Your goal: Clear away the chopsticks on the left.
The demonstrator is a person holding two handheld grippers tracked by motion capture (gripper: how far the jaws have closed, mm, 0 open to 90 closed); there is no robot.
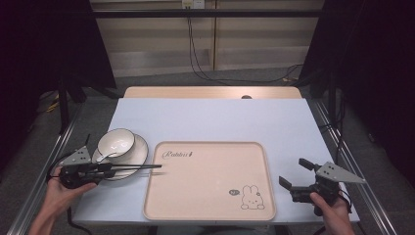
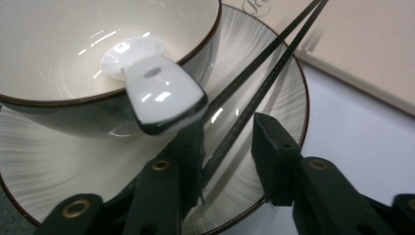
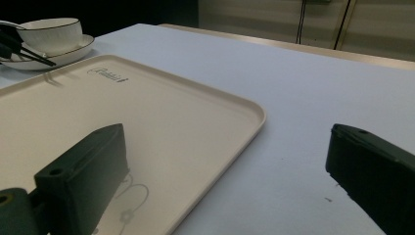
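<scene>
Chopsticks (image 2: 254,83) lie across plate (image 2: 288,98) beside bowl (image 2: 58,54), tips over tray (image 1: 210,181). Thin, stiff, slick, roll-prone. Left gripper (image 2: 227,147) brackets butt ends, not yet pinching; right gripper (image 3: 225,171) spread wide, idle.

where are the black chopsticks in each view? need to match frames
High view: chopsticks lie level at left centre, from the left hand-held gripper across the plate to the tray's edge.
Left gripper view: diagonal, from between the jaws to top right.
Right gripper view: far top left, small.
Shared landmark: the white bowl.
</scene>
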